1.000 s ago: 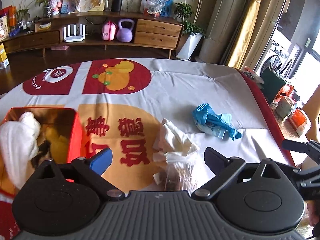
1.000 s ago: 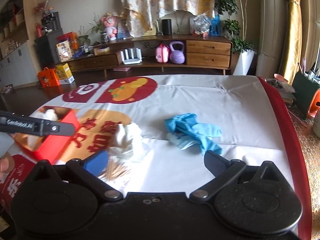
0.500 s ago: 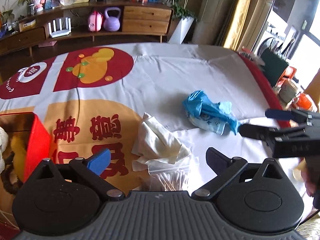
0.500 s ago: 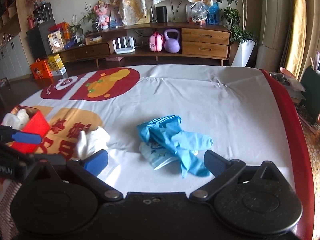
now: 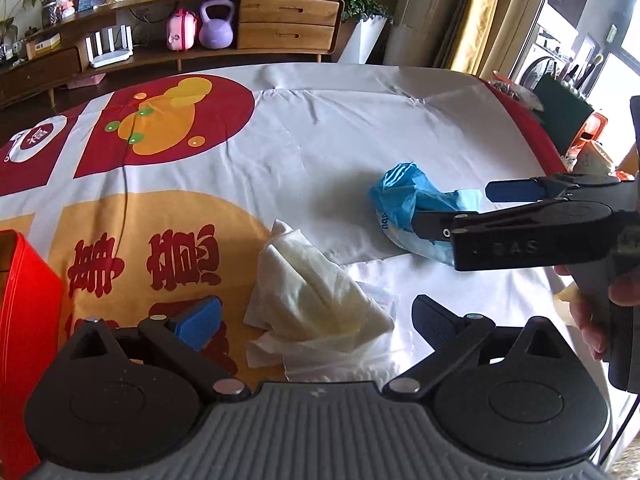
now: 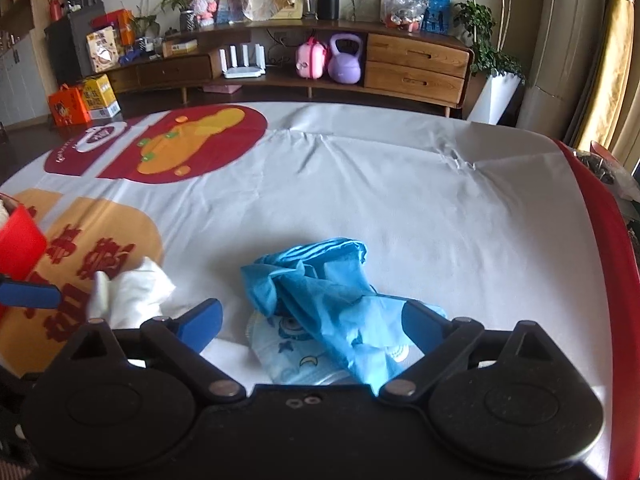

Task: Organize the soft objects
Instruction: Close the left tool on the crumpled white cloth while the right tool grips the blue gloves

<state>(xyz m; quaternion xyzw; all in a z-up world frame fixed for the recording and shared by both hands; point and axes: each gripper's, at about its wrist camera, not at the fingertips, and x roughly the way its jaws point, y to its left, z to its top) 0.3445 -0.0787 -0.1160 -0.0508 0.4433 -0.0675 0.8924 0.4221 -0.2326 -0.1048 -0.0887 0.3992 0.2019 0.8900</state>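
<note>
With some soft items already in the red box [image 5: 24, 320], the white cloth [image 5: 316, 304] and blue bundle [image 6: 320, 300] beside it remain on the worktop [image 6: 400, 200]: left gripper [image 5: 316, 320] jaws spread around the cloth, right gripper [image 6: 312, 320] jaws closing around the bundle, unpressed.

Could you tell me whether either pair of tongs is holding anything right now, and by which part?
Nothing is held. The left tongs stand open over the white cloth; the right tongs are closing around the blue bundle without gripping it.
</note>
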